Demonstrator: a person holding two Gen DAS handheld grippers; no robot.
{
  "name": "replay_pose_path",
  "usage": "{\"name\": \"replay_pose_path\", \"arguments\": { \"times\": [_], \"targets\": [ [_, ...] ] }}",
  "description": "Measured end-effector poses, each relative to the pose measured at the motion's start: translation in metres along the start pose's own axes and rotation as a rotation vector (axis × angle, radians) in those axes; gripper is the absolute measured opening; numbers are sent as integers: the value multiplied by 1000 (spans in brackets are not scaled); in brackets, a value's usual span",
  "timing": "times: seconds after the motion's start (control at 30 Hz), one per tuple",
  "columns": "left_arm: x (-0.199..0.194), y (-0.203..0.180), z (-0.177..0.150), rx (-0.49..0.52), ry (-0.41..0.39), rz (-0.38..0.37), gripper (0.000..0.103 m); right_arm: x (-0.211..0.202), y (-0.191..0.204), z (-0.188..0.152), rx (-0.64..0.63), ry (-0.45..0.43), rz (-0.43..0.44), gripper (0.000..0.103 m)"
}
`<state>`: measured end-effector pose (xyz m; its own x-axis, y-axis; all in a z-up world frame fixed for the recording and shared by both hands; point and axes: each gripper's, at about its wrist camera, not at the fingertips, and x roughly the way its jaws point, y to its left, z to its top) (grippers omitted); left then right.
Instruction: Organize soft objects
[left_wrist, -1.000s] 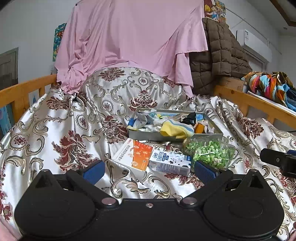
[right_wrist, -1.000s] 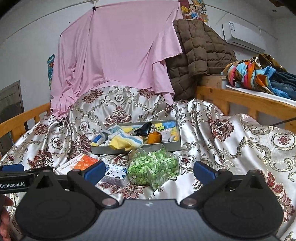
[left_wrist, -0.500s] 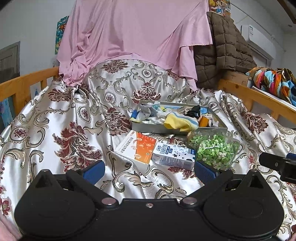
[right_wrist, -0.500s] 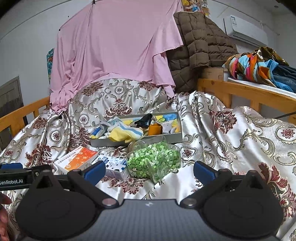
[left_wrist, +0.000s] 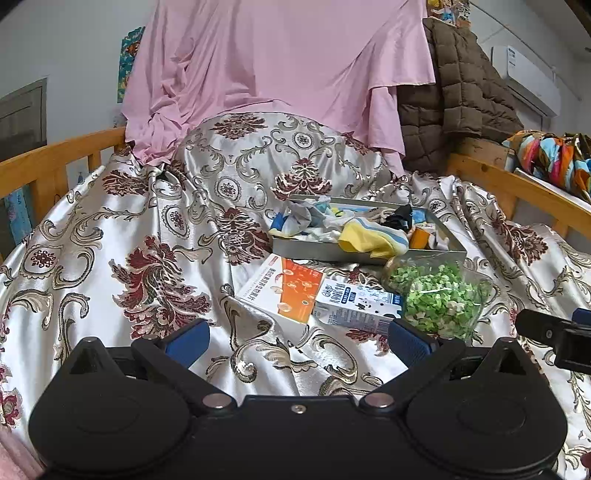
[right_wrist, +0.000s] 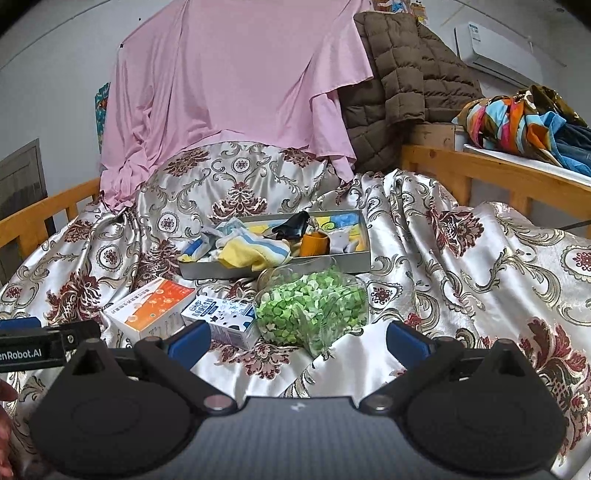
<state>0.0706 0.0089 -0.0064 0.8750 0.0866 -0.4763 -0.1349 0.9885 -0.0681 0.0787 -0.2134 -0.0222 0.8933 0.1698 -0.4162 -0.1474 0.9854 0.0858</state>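
Over the last second, both grippers were brought a little closer to the things on the bed cover (left_wrist: 110, 236), so a first grab looked near. Nothing had been picked up yet. The left gripper (left_wrist: 297, 338) and the right gripper (right_wrist: 297, 338) were both spread wide and empty. The socks (right_wrist: 251, 249) were piled in the gray tray (right_wrist: 277, 267), behind the bag of green bits (right_wrist: 314, 306) and two boxes (left_wrist: 314, 299). What lay under the pile could not be seen.
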Motion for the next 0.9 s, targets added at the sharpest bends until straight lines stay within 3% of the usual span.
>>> {"name": "replay_pose_path", "arguments": {
  "times": [0.9],
  "targets": [
    [35,-10,-8,37,-17,35,102,45,-3,-9,2,9,4,103]
  ]
}}
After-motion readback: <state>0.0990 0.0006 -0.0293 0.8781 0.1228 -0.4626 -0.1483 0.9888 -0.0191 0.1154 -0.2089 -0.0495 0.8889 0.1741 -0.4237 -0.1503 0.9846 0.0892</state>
